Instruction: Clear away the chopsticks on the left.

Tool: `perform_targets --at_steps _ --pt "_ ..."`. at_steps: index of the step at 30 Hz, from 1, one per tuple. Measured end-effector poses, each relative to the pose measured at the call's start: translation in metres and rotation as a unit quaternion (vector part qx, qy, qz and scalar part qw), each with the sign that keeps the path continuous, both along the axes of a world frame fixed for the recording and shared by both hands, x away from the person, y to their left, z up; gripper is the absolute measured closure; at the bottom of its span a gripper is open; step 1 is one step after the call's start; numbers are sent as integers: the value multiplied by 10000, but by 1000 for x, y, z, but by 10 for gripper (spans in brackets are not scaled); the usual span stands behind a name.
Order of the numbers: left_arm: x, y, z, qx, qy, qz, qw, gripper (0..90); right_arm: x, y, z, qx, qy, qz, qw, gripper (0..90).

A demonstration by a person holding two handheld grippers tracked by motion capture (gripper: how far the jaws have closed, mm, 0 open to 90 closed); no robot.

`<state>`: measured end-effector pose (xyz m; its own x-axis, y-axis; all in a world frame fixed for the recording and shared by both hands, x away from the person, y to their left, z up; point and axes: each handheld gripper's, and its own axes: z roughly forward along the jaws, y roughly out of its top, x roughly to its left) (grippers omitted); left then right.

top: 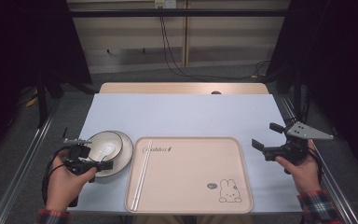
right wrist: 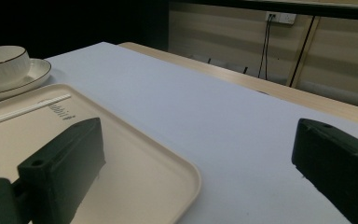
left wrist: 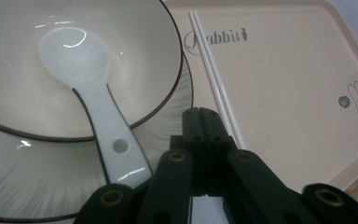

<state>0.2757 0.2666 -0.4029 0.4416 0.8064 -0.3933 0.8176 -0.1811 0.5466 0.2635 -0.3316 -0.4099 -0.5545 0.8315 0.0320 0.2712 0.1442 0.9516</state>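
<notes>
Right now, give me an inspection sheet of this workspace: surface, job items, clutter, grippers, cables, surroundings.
Surface: pale blue table top, wooden strip along its far edge.
Job's things: white spoon lies in the bowl, which sits on a plate; beige tray with a rabbit print beside them; white chopsticks lie along the tray's left side.
Clutter: nothing seen.
Grippers: left gripper jaws together, over the plate's rim near the spoon handle, gripping nothing visible. Right gripper jaws wide apart, empty, right of the tray.
Cables: black cable loops from the left gripper; wall cables drop from an outlet to the floor.
Surroundings: dark curtains, panelled wall, metal frame rails.
</notes>
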Motion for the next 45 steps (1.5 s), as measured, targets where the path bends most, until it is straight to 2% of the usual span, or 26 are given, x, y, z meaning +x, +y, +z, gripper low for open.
perform_targets --at_steps 2,3,4,9,14,15,20,29,31,32,33,35,36,37,41,45 --pt "-1 4 0 40 12 14 10000 900 0 -1 0 12 -29 -18 10000 18" --pt "-2 4 -1 -3 11 99 10000 900 0 -1 0 33 -30 -15 10000 18" --pt "-2 7 -1 26 23 34 10000 900 0 -1 1 27 -30 -12 10000 18" --pt "-4 10 -2 -22 36 154 9999 900 1 0 0 25 -6 8 10000 18" --pt "-3 15 -3 43 46 163 9998 900 1 0 0 27 -12 -8 10000 18" --pt "-3 14 -4 -13 50 255 9997 900 2 0 0 19 -30 -1 10000 18" --pt "-2 20 -4 28 75 251 9997 900 2 0 0 27 -11 -20 10000 18" --pt "3 29 -3 68 -1 384 9992 900 2 0 0 27 -12 -8 10000 18" --pt "4 32 -3 23 31 397 9992 900 2 0 0 22 -17 -12 10000 18" --pt "4 31 -3 -51 -11 517 9987 900 2 0 0 23 -17 -14 10000 18" --pt "5 34 -2 29 -2 437 9990 900 2 0 0 36 -12 -3 10000 18" --pt "6 35 -1 13 -13 506 9987 900 2 0 0 22 -20 -14 10000 18" --pt "7 37 0 48 -12 462 9989 900 1 0 0 17 -15 2 10000 18" --pt "7 37 0 19 -3 528 9986 900 1 1 0 15 -10 5 10000 18" --pt "7 40 0 40 -16 536 9986 900 1 1 0 5 -9 29 10000 18" --pt "6 41 0 25 -22 696 9976 900 1 1 0 13 -9 6 10000 18"
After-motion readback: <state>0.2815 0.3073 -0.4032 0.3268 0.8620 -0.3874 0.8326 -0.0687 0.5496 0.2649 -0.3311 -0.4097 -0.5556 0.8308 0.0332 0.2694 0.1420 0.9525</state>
